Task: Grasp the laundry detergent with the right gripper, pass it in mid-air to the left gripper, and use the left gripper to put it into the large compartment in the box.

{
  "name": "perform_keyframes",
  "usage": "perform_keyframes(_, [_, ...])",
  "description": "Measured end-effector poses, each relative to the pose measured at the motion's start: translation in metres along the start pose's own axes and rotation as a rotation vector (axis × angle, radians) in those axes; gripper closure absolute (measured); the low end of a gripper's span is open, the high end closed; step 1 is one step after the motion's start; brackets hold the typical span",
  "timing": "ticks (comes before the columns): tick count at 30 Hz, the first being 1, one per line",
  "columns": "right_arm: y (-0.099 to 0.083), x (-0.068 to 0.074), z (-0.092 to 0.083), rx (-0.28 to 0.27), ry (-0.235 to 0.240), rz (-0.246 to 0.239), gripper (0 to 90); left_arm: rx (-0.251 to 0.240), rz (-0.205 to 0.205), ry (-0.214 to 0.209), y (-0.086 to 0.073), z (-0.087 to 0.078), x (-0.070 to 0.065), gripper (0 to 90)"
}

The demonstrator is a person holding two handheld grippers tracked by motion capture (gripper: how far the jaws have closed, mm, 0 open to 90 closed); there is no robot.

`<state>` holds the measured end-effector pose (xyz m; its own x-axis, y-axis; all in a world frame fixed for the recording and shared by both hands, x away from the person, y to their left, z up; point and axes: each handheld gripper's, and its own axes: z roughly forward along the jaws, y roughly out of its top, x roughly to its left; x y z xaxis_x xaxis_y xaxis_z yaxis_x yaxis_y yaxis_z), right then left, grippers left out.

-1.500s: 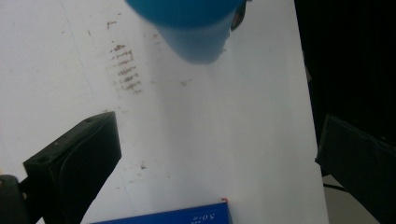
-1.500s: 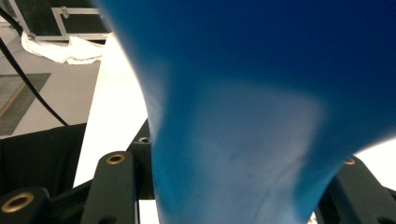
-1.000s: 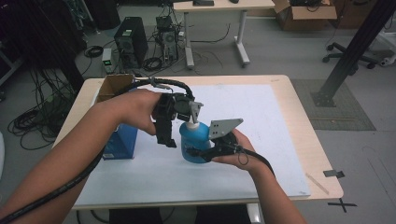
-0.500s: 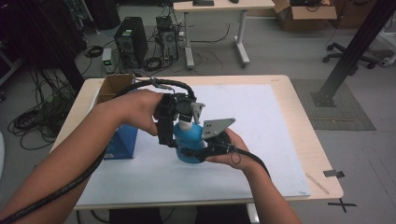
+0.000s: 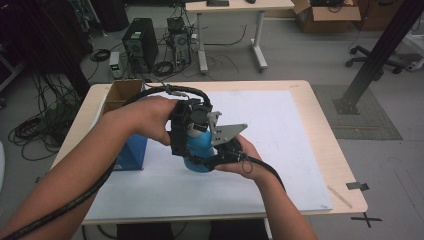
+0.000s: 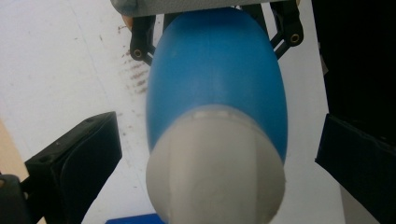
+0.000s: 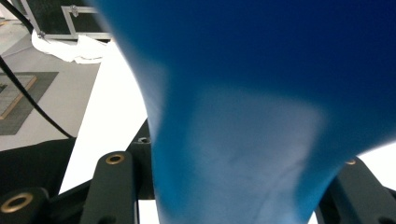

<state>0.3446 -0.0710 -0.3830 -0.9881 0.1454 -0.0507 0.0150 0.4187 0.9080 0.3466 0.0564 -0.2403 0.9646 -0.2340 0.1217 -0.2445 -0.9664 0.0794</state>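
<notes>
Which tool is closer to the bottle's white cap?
Left. The left tool is at the cap, its jaws open on either side. The right tool grips the blue bottle lower down, on its body.

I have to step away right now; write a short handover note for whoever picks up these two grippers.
Right gripper: shut on the blue bottle, gripping its lower body above the white mat.
Left gripper: open, jaws either side of the bottle's whitish cap, not touching.
Blue box stands at the mat's left edge.
Done: bottle gripped.
Left: probably close the left jaws on the cap and work it.
</notes>
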Motion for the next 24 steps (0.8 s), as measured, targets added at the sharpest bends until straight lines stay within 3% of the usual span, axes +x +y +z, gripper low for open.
perform_keyframes(8, [0.0036,-0.0001,0.0023,-0.006,-0.002,-0.004,44.8,0.012,-0.016,0.008,-0.0009,0.0013,-0.0006,0.9])
perform_keyframes(24, [0.0093,-0.0002,0.0021,-0.012,-0.008,-0.014,44.8,0.025,-0.024,0.008,-0.0001,-0.0012,-0.0011,14.7])
